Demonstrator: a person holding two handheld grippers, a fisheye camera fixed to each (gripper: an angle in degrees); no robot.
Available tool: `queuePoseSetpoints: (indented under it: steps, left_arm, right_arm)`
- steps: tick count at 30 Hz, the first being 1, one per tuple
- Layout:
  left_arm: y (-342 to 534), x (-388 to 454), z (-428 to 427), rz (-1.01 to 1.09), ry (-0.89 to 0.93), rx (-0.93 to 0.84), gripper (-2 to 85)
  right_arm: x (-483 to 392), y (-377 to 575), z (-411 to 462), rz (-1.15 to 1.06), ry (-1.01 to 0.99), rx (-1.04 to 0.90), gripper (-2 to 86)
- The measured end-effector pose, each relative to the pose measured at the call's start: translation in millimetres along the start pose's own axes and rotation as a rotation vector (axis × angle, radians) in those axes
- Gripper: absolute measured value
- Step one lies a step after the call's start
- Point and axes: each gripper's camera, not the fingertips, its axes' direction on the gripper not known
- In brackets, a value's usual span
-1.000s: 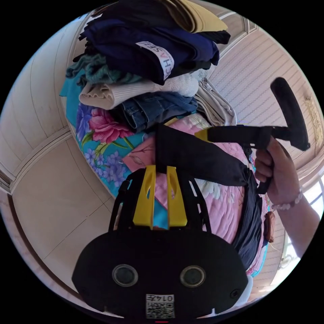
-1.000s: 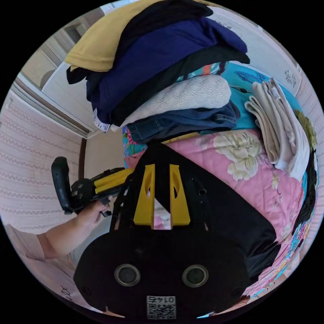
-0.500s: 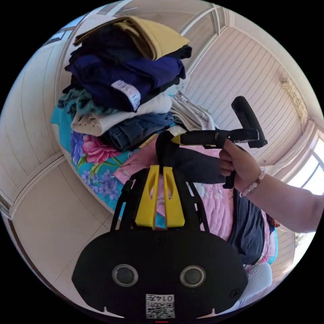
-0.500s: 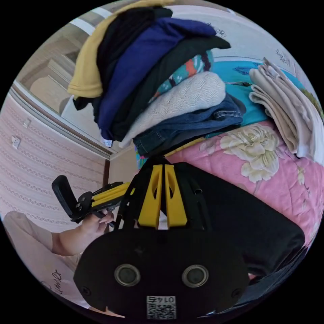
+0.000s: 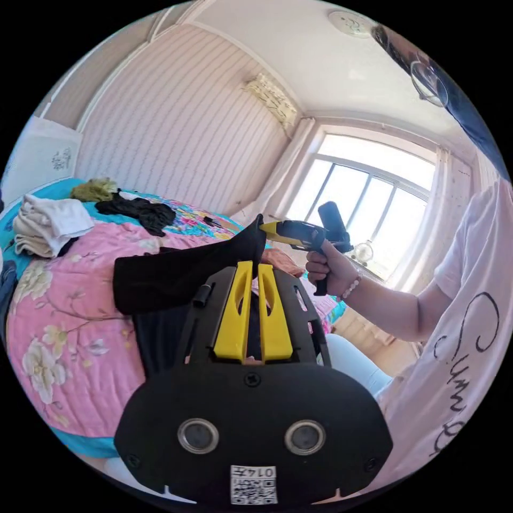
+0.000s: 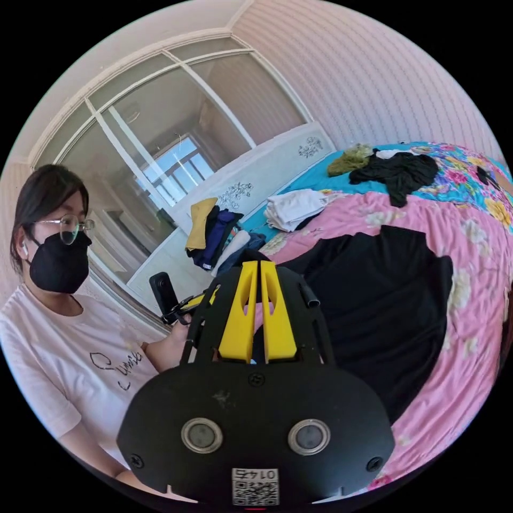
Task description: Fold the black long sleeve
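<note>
The black long sleeve (image 6: pixel 385 299) lies spread on the pink flowered quilt (image 6: pixel 470 331). One edge of the long sleeve (image 5: pixel 176 272) is raised off the bed into a peak. My left gripper (image 5: pixel 255 267) is shut on that raised edge. My right gripper (image 5: pixel 270 227), held in a hand, pinches the peak's tip just above it. In the right gripper view, my right gripper (image 6: pixel 255 265) has its yellow jaws together with black cloth between them. The left gripper (image 6: pixel 184 305) sits close on its left, in the person's other hand.
A stack of folded clothes (image 6: pixel 214 235) stands at the bed's head, with a folded white garment (image 5: pixel 51 219) beside it. A loose black garment (image 6: pixel 398 168) and an olive one (image 6: pixel 350 157) lie further along. The person in a white T-shirt (image 5: pixel 454 331) stands at the bedside.
Both pairs of jaws closed on the black cloth's edge beside the stack. Both hands then lifted it away from the stack toward the person. The cameras swung round to the room.
</note>
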Motion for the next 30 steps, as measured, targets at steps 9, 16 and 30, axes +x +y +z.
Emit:
queuePoseSetpoints:
  steps: [9,16,30]
  left_arm:
    - [14.4,46.4,141.1,0.112,0.113,-0.336,-0.6]
    - [33.7,30.4,205.2,0.037,0.155,-0.523,1.8]
    - [-117.0,-254.5,239.8,-0.185,-0.341,-0.492,5.5]
  right_arm:
    - [66.6,77.5,-96.8,0.252,0.166,-0.027,0.4]
    - [123.2,118.0,-106.0,0.502,0.202,-0.141,1.1]
    - [220.9,-99.4,-91.9,0.279,0.428,-0.238,8.7]
